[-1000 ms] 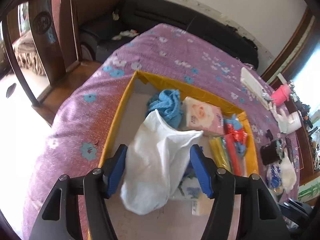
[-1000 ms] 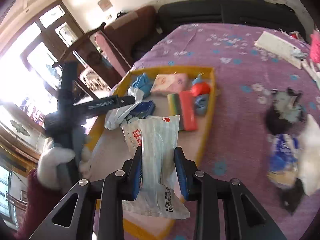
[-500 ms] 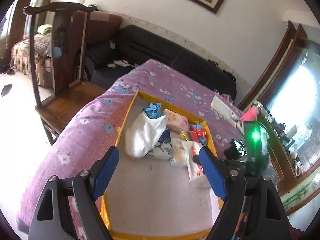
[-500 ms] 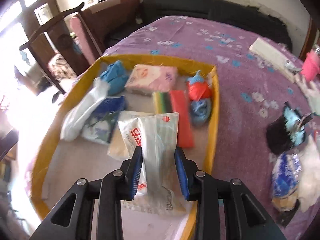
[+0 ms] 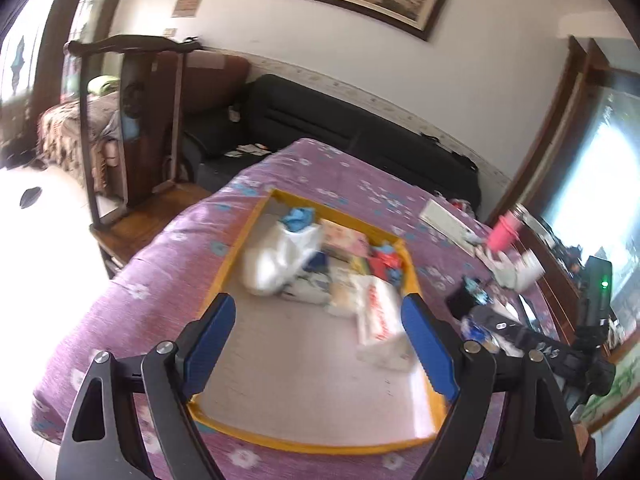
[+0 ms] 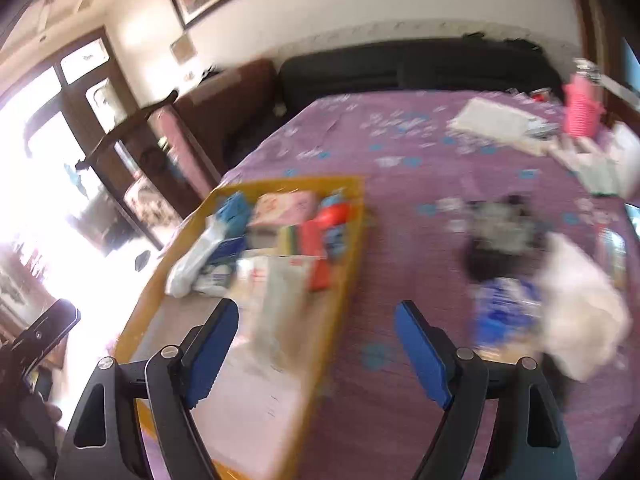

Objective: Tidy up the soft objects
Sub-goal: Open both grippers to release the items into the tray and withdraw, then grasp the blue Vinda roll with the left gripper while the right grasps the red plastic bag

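Left wrist view: left hand-held gripper [image 5: 316,344] spread wide, nothing between the blue fingers [image 5: 210,342]. It hangs above the near, bare end of the yellow-rimmed tray [image 5: 224,276], which sits on the counter under a purple flowered cloth [image 5: 160,256]. Soft goods are bunched at the tray's far end, likely to keep the near floor free for more: white plastic bag [image 5: 276,262], blue cloth [image 5: 300,216] behind it, pink tissue pack [image 5: 344,238], red and blue items [image 5: 386,260] in the far right corner, clear printed packet [image 5: 378,314] nearest the right finger. All lie ahead of the fingertips, none touched.

Right wrist view: heavy blur. Right hand-held gripper [image 6: 316,344] also wide apart and empty, straddling the tray's right rim [image 6: 354,240]; clear printed packet [image 6: 280,292] lies in the tray just ahead of the left finger. Outside the tray, ahead and right of the gripper: blue-and-white pack [image 6: 506,312], white crumpled bag [image 6: 580,312], a dark object [image 6: 496,240] beyond. My guess: these loose pieces are next.
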`<control>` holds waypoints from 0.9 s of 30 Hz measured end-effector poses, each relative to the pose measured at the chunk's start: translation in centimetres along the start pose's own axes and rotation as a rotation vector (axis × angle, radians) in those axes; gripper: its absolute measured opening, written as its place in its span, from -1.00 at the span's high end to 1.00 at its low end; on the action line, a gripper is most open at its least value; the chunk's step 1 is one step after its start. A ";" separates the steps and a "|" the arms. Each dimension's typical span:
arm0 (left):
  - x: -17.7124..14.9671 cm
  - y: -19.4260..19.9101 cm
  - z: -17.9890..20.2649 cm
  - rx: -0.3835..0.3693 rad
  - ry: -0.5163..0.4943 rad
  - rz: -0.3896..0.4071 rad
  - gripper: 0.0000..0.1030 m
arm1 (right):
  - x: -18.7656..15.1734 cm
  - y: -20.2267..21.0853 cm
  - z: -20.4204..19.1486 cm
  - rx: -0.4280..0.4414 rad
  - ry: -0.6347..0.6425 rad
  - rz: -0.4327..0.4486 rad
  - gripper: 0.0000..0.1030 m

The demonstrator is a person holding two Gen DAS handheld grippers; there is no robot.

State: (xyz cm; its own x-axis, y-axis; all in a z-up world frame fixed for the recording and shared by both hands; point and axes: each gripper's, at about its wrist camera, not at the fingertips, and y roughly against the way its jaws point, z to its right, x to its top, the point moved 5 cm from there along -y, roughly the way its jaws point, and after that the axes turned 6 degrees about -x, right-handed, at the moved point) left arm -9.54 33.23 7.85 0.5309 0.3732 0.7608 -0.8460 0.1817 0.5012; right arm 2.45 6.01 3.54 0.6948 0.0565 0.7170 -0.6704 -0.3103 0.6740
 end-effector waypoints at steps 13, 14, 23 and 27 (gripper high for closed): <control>-6.0 -4.5 11.5 -0.148 -0.140 -0.185 -0.65 | -2.7 5.3 18.5 -0.097 -0.285 -0.036 -0.71; -6.3 -4.7 12.3 -0.154 -0.142 -0.200 -0.65 | -2.5 5.3 18.7 -0.092 -0.281 -0.028 -0.71; -7.5 -4.4 15.3 -0.115 -0.186 -0.238 -0.65 | 1.0 -0.1 17.4 -0.025 -0.157 -0.007 -0.72; -7.4 -5.1 15.8 -0.101 -0.176 -0.257 -0.64 | 0.0 -1.6 16.3 0.016 -0.071 -0.040 -0.10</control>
State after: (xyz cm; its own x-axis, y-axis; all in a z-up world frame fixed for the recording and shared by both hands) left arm -8.34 15.14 6.17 0.7205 0.1417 0.6788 -0.6792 0.3420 0.6494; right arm 7.75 -8.94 -0.47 0.7381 0.0014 0.6747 -0.6379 -0.3240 0.6986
